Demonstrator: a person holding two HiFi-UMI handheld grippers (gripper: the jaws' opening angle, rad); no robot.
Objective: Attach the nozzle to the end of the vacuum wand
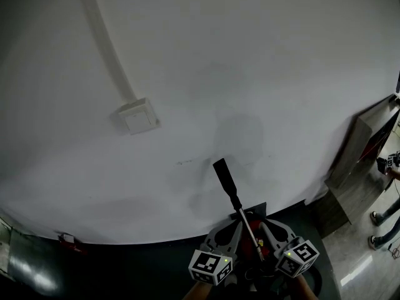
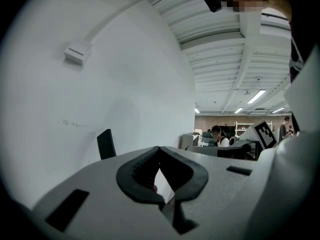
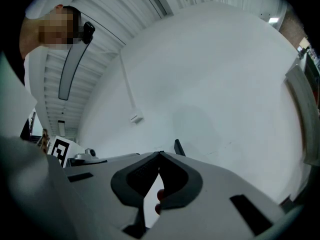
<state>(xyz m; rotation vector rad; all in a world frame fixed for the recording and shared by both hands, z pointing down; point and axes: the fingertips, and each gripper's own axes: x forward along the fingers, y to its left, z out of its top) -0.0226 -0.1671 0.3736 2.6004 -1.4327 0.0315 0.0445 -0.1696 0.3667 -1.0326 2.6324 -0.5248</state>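
In the head view a thin metal vacuum wand rises at a slant in front of the white wall, with a black flat nozzle on its upper end. The red vacuum body shows low between my two grippers. My left gripper is just left of the wand and my right gripper just right of it. Both are shut, tips together, with nothing seen clamped. The nozzle's tip pokes above the left gripper as a black slab. It also peeks over the right gripper as a nozzle tip.
A white wall box with a conduit running up from it is fixed on the wall. A grey cabinet stands at the right, with a person's legs beyond. A seated person shows in the office behind.
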